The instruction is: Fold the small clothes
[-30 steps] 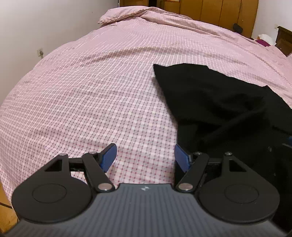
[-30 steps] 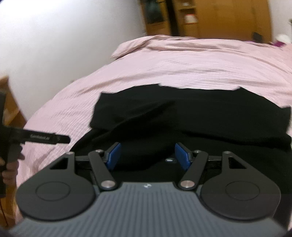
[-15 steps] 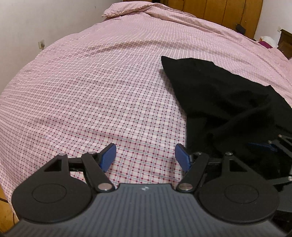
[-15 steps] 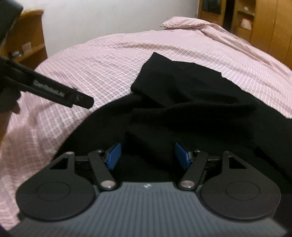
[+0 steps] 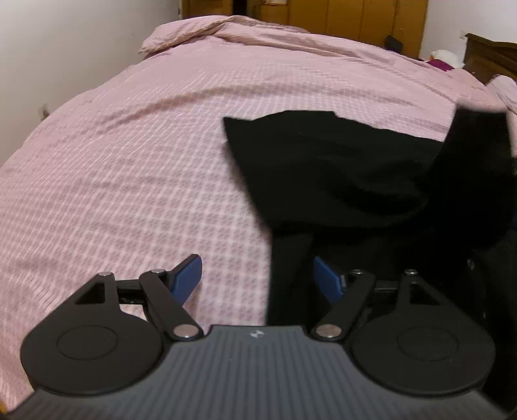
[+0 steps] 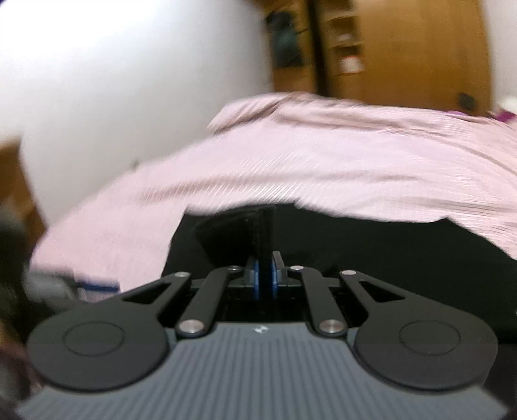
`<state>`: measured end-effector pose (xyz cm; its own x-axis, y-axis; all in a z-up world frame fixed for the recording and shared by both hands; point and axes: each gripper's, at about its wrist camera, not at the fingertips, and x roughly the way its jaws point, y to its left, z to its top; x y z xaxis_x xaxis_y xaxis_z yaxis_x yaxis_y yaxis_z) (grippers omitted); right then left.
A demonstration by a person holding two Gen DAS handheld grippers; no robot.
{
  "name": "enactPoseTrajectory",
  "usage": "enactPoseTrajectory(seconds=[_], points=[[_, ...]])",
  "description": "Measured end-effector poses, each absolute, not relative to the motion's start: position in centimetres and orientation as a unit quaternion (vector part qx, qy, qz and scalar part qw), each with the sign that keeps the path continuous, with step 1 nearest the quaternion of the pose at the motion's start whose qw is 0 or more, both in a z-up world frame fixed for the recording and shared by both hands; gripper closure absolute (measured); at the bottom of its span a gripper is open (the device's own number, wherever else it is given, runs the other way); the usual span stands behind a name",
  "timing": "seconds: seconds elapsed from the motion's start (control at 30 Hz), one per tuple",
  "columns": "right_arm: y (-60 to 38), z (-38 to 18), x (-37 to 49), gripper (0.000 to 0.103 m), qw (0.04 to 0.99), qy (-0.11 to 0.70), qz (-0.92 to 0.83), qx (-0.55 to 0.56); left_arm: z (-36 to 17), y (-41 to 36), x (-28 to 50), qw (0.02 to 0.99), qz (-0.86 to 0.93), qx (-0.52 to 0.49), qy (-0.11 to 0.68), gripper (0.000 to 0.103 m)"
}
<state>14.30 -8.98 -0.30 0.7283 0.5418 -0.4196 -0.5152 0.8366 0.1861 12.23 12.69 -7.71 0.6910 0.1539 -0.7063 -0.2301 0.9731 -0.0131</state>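
A black garment (image 5: 323, 168) lies rumpled on the pink checked bed cover (image 5: 129, 161). My left gripper (image 5: 255, 268) hovers low over the garment's near left edge. Its jaws are opening, and that edge lies below and between the blue pads without either pad pressing on it. In the right wrist view my right gripper (image 6: 265, 274) is shut on a raised fold (image 6: 239, 232) of the black garment (image 6: 387, 245). In the left wrist view a flap of the cloth (image 5: 478, 155) stands lifted at the right.
The bed cover (image 6: 323, 161) bunches up at the far end (image 5: 226, 29). Behind it stands a wooden wardrobe (image 5: 355, 19), with dark furniture (image 5: 491, 55) at the right and a white wall at the left. The right wrist view is blurred.
My right gripper has closed on a fold of the garment and risen with it. My left gripper has shifted right, onto the garment's edge. Cloth at the right now stands lifted.
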Motion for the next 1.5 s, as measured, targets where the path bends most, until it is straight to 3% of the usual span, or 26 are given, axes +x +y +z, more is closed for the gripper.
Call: enactPoseTrajectory(seconds=[0.3,0.6,0.7,0.87,1.0,1.17,1.3,1.33,1.37,1.5], points=[[-20.5,0.0,14.8,0.094,0.953,0.214,0.135,0.165,-9.4,12.3,15.5,0.916,0.143,-0.023,0.375,0.023],[-25.4,-8.4,16.6,0.090,0.905,0.364,0.083,0.202,-9.8,13.0,16.1,0.917,0.160,-0.029,0.365,0.021],[-25.6,-9.0,16.0,0.078,0.893,0.396,0.098,0.190,-9.9,12.9,16.1,0.917,0.163,-0.027,0.362,0.021],[-26.6,-6.6,15.0,0.051,0.919,0.343,0.104,0.162,-9.9,12.9,16.1,0.918,0.167,-0.032,0.358,0.021],[-27.3,-5.6,16.4,0.048,0.929,0.321,0.095,0.157,-9.9,12.8,16.1,0.918,0.170,-0.031,0.356,0.021],[-26.8,-7.9,19.2,0.047,0.910,0.377,0.079,0.153,-9.8,13.0,16.2,0.921,0.171,-0.043,0.348,0.021],[-26.6,-8.1,18.8,0.050,0.906,0.376,0.083,0.174,-9.6,13.2,16.0,0.924,0.169,-0.050,0.339,0.021],[-26.4,-7.8,18.6,0.062,0.904,0.377,0.095,0.180,-9.7,13.2,16.0,0.924,0.171,-0.051,0.337,0.021],[-26.2,-7.5,18.5,0.086,0.903,0.376,0.103,0.180,-9.6,13.3,15.9,0.925,0.172,-0.054,0.335,0.021],[-25.2,-5.0,18.6,0.088,0.905,0.362,0.145,0.169,-9.5,13.6,15.9,0.930,0.172,-0.072,0.316,0.021]])
